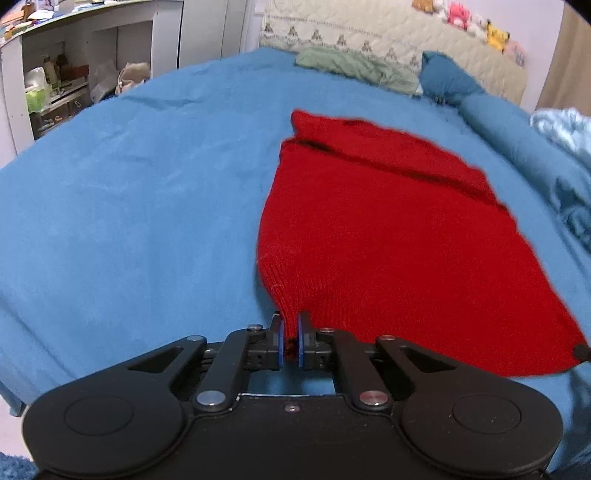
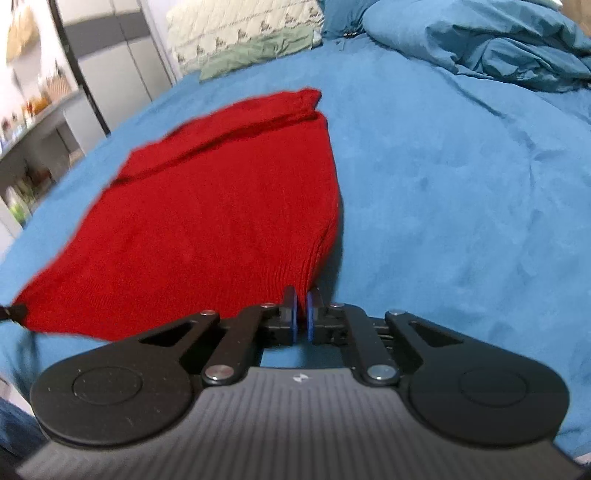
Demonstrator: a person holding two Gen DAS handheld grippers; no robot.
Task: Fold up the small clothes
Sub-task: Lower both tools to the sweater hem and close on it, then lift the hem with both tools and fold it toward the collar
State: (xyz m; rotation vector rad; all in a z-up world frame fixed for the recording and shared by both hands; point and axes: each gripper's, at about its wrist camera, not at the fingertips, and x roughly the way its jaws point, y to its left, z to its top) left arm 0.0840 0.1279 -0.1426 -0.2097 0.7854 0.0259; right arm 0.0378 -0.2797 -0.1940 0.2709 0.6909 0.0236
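A red knitted garment point(image 1: 388, 236) lies spread on the blue bedsheet point(image 1: 129, 221), its far end folded over. My left gripper point(image 1: 291, 325) is shut on the garment's near left corner, which is pulled up off the sheet. In the right wrist view the same red garment point(image 2: 207, 229) stretches away to the left, and my right gripper point(image 2: 302, 301) is shut on its near right corner. Each gripper's tip shows at the edge of the other view, the right gripper point(image 1: 581, 350) and the left gripper point(image 2: 11, 312).
A green cloth point(image 1: 354, 68) and a quilted headboard point(image 1: 369, 33) are at the bed's far end. A bunched blue duvet point(image 2: 498, 48) lies on the right. White shelves point(image 1: 74, 74) with clutter stand to the left of the bed.
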